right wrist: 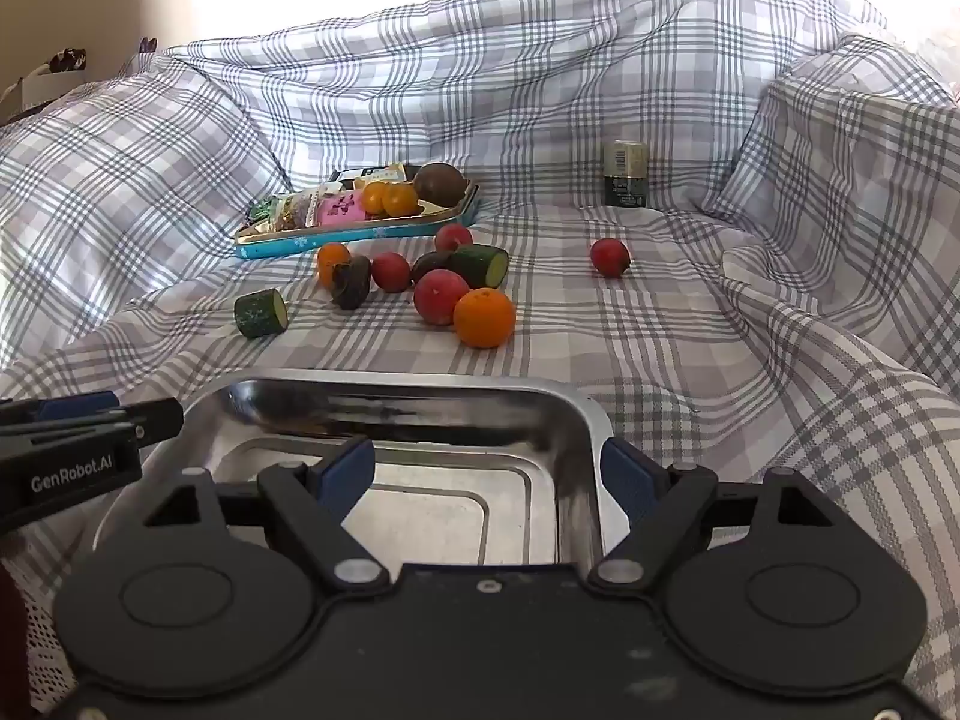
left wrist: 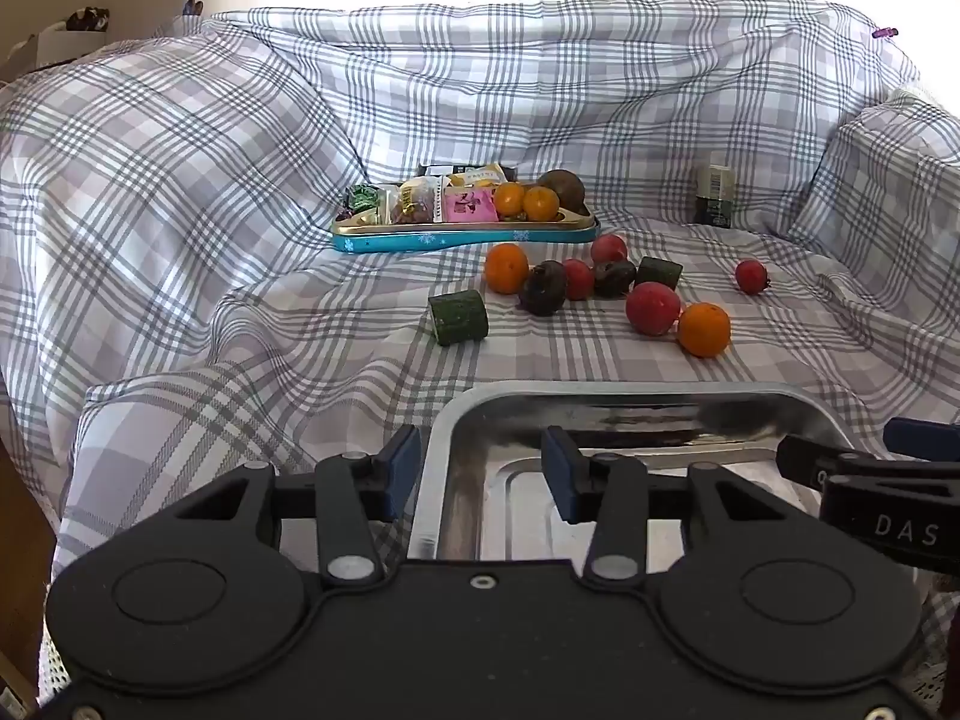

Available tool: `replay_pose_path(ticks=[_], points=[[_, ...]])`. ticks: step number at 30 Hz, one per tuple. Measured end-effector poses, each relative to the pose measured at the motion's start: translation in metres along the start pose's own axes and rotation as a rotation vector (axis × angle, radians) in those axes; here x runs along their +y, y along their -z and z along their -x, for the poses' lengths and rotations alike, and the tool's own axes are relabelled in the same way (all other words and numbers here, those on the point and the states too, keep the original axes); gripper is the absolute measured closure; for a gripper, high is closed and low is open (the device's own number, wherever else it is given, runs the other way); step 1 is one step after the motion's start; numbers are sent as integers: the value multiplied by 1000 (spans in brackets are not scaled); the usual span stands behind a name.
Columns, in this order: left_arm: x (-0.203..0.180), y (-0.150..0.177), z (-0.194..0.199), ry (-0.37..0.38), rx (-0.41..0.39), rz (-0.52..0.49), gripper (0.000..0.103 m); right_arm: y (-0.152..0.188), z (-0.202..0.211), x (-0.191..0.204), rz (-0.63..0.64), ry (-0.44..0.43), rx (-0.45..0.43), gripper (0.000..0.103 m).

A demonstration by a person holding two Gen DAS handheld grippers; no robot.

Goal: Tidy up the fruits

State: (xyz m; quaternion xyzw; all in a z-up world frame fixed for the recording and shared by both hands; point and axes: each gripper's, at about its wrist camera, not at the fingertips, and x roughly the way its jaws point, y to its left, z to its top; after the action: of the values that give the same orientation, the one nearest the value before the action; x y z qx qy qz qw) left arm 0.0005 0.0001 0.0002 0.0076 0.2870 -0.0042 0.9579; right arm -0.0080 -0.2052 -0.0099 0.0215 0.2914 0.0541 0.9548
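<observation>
An empty steel tray (left wrist: pixel 630 396) (right wrist: pixel 390 384) lies on the plaid cloth in front of both grippers. My left gripper (left wrist: pixel 480 471) is open, its jaws astride the tray's left rim. My right gripper (right wrist: pixel 489 471) is open, its jaws astride the tray's right rim. Beyond the tray lie loose fruits: an orange (left wrist: pixel 704 329) (right wrist: pixel 483 318), a red fruit (left wrist: pixel 653 308) (right wrist: pixel 440 296), a second orange (left wrist: pixel 506 268) (right wrist: pixel 332 260), dark avocados (left wrist: pixel 543 287) (right wrist: pixel 353 282), cucumber pieces (left wrist: pixel 458 317) (right wrist: pixel 261 312) and a lone red fruit (left wrist: pixel 751 276) (right wrist: pixel 609 257).
A blue tin tray (left wrist: pixel 462 237) (right wrist: pixel 360 234) at the back holds snack packets, two small oranges and a brown fruit. A small dark carton (left wrist: pixel 714 195) (right wrist: pixel 625 173) stands at the back right. Cloth-covered cushions rise on both sides and behind.
</observation>
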Motion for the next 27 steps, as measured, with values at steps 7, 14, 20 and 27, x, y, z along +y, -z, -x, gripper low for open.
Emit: replay_pose_path(ticks=[7,14,20,27], points=[[-1,1,0,4,-11,5,51,0,-1,0,-1,1,1,17],[0,2,0,5,-10,3,51,0,-2,1,0,-1,3,17],[0,2,0,6,-7,3,51,-1,-1,1,1,1,5,17],[-1,5,-2,6,-7,-1,51,0,-2,0,2,1,5,17]])
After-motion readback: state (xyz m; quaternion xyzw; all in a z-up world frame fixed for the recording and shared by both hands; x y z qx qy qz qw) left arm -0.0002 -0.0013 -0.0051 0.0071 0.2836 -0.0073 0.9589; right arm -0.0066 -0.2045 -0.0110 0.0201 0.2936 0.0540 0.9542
